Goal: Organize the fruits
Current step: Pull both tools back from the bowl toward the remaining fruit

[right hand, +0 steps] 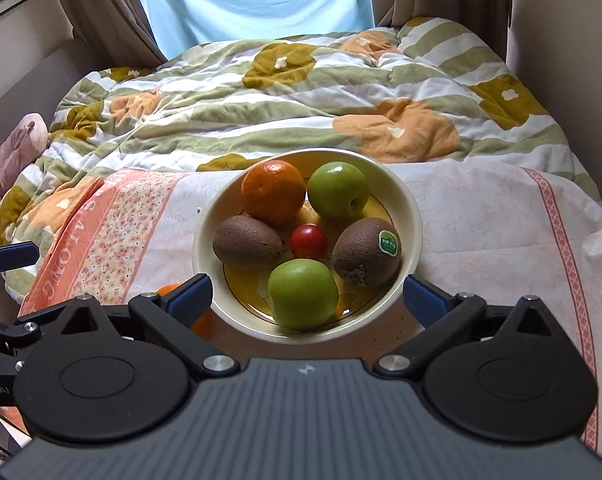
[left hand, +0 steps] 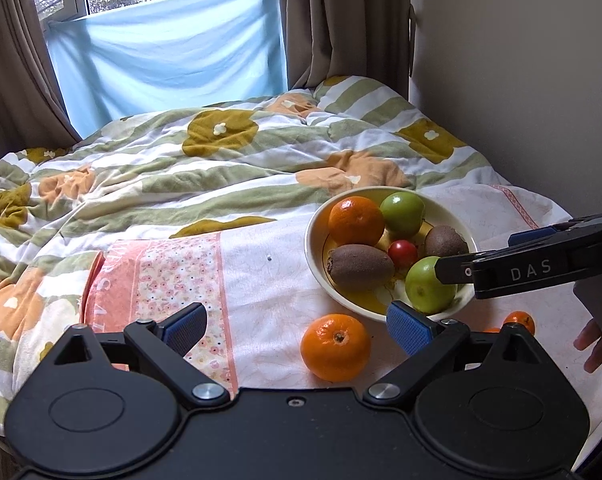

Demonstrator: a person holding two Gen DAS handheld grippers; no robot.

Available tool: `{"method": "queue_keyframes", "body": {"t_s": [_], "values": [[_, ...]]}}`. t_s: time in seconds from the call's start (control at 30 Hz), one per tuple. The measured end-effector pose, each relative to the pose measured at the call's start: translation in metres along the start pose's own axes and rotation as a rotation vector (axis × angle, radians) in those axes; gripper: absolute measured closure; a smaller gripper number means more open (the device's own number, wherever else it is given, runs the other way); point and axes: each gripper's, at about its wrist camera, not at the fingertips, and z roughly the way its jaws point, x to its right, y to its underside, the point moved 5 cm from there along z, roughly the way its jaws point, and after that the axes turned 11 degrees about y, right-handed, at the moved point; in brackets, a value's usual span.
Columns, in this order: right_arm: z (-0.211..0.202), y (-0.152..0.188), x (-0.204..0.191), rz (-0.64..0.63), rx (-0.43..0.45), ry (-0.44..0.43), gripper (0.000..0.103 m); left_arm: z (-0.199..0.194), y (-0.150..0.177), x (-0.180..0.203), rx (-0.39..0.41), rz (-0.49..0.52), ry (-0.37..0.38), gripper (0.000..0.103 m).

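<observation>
My right gripper [right hand: 307,294] hangs over the cream ceramic bowl [right hand: 411,216], jaws spread wide and empty above the near green apple [right hand: 303,294], which I judge freshly set down. The bowl also holds an orange, another apple, two kiwis and a red tomato. My left gripper [left hand: 297,326], open and empty, waits near the loose orange mandarin [left hand: 335,347] on the cloth.

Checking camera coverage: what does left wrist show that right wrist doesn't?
Left wrist only: the whole loose orange on the cloth in front of the bowl, a small orange further right, and the right gripper from the side.

Right wrist only: the kiwi's sticker, a pink plush toy.

Both: bowl with one orange, two green apples, two kiwis, one cherry tomato.
</observation>
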Motion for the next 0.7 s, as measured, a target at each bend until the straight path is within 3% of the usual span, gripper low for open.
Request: {"method": "queue_keyframes", "body": {"t_s": [0.4,0.6,0.7], "values": [[-0.066,-0.006,0.012,0.004,0.072,0.053,0.0,-0.045,-0.015,0.003,0.097,0.036,0.015,0.004],[-0.104,0.012,0.021,0.042,0.113,0.169,0.0,-0.053,-0.016,0.0,0.093,0.088,0.065,0.004],[-0.111,0.031,0.023,0.078,0.089,0.212,0.0,-0.045,-0.008,-0.003,0.061,0.118,0.113,0.004]]}}
